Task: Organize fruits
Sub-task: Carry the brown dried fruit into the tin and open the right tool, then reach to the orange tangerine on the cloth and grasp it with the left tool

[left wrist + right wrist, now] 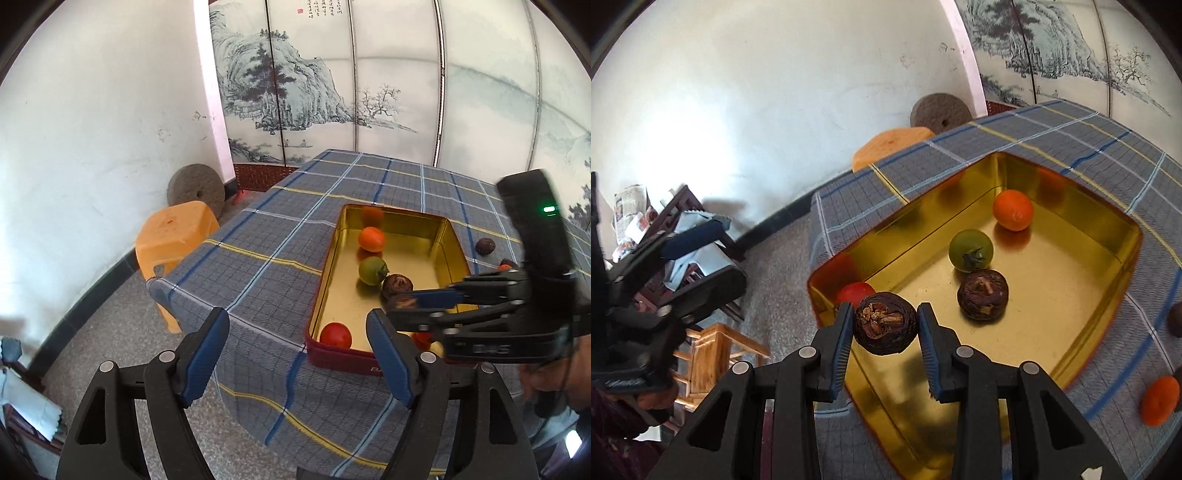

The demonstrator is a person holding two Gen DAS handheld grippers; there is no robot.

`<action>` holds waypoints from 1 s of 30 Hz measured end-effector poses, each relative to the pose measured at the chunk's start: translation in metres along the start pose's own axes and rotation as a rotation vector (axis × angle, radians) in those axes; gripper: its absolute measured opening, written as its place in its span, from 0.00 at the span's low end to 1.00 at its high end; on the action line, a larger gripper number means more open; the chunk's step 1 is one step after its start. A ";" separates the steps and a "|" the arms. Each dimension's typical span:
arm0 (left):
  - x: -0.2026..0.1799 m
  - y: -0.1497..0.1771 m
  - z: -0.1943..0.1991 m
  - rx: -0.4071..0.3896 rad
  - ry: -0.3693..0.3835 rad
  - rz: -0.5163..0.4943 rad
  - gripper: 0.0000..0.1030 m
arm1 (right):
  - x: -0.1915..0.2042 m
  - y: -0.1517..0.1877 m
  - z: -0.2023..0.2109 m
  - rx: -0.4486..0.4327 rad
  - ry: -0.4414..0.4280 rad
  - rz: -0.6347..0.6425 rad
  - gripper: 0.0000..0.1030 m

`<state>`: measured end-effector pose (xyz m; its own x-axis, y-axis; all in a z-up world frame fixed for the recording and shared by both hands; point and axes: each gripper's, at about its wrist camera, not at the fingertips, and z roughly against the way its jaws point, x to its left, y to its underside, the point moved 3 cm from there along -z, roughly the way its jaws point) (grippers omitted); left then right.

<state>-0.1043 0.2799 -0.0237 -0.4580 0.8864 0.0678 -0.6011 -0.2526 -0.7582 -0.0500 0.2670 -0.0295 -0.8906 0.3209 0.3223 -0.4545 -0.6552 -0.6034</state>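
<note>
A gold tin (448, 236) (1126, 254) sits on the plaid tablecloth. It holds an orange fruit (371, 239) (1013, 209), a green fruit (373, 270) (970, 250), a dark brown fruit (397, 286) (982, 294) and a red fruit (335, 334) (854, 291). My right gripper (885, 325) (402, 301) is shut on another dark brown fruit (885, 323), held above the tin's near corner. My left gripper (298, 332) is open and empty, off the table's near edge beside the tin.
Outside the tin on the cloth lie a dark fruit (485, 246) (1176, 319) and an orange fruit (1160, 400). An orange plastic stool (173, 240) and a millstone (195, 189) stand by the wall. A painted screen (369, 74) stands behind the table. Wooden chairs (713, 350) stand at left.
</note>
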 end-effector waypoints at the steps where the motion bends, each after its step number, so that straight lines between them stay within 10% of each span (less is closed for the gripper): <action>1: -0.001 -0.001 -0.001 0.003 0.002 -0.002 0.75 | 0.000 -0.001 -0.004 0.007 0.005 0.002 0.32; 13: -0.018 0.001 0.004 -0.001 0.026 -0.043 0.81 | -0.011 -0.019 0.079 -0.282 0.019 -0.069 0.68; 21: -0.037 -0.001 0.010 -0.005 0.042 -0.087 0.83 | -0.046 0.055 0.173 -0.379 0.314 -0.083 0.87; 30: -0.070 -0.002 0.015 0.000 0.061 -0.165 0.85 | -0.152 0.154 0.231 -0.254 0.688 -0.299 0.94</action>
<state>-0.0810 0.2126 -0.0172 -0.3123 0.9378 0.1516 -0.6647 -0.1018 -0.7401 0.0198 -0.0404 -0.0029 -0.5030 0.8640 0.0238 -0.5929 -0.3249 -0.7368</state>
